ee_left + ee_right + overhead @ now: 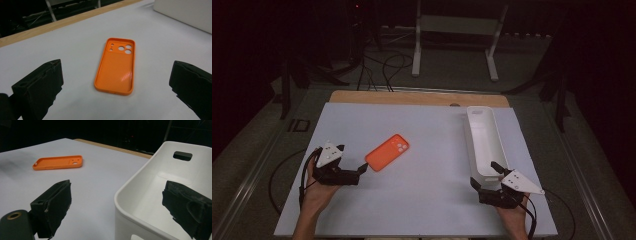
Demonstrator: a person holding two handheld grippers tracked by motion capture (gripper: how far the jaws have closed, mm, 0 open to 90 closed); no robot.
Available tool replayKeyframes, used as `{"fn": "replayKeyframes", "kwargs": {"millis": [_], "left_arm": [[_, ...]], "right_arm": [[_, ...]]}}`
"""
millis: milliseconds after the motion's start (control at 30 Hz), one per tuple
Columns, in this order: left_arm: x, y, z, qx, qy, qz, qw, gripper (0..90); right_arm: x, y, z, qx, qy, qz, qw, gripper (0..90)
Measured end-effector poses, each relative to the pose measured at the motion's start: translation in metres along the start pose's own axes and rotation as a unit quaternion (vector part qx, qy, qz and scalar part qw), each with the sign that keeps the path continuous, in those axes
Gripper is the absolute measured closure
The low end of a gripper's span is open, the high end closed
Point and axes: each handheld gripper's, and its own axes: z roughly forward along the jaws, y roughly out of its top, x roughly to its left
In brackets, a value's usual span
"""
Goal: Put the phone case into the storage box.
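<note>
We see an orange phone case (pixel 115 67) of soft-looking plastic, its inside finely textured with a faint sheen. The long white bin (pixel 150 192) looks like smooth, slightly glossy plastic. The desk's (pixel 422 185) white top is matt; its far edge shows bare wood.

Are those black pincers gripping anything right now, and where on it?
Nothing is held. The left gripper is open, short of the orange phone case. The right gripper is open, straddling the near wall of the white bin.
</note>
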Motion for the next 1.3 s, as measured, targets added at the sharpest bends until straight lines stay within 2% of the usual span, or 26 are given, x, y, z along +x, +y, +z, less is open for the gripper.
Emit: {"fn": "replayKeyframes", "kwargs": {"millis": [567,800,1133,1233,1300], "left_arm": [[0.005,0.014,0.033,0.047,-0.012,0.021,0.9986,0.0],[0.009,0.015,0.043,0.056,-0.01,0.023,0.9981,0.0],[0.011,0.012,0.06,0.081,-0.024,0.025,0.9961,0.0],[0.012,0.01,0.064,0.086,-0.024,0.024,0.9957,0.0],[0.012,0.01,0.066,0.09,-0.016,0.028,0.9954,0.0]], "right_arm": [[-0.001,-0.001,0.0,0.002,0.001,0.001,1.0,8.8],[-0.001,-0.001,0.0,0.002,0.001,0.0,1.0,8.8],[-0.001,-0.001,0.0,0.003,0.001,0.0,1.0,8.8],[-0.001,-0.001,0.0,0.003,0.001,0.0,1.0,8.8],[-0.001,-0.001,0.0,0.004,0.001,0.0,1.0,8.8]]}}
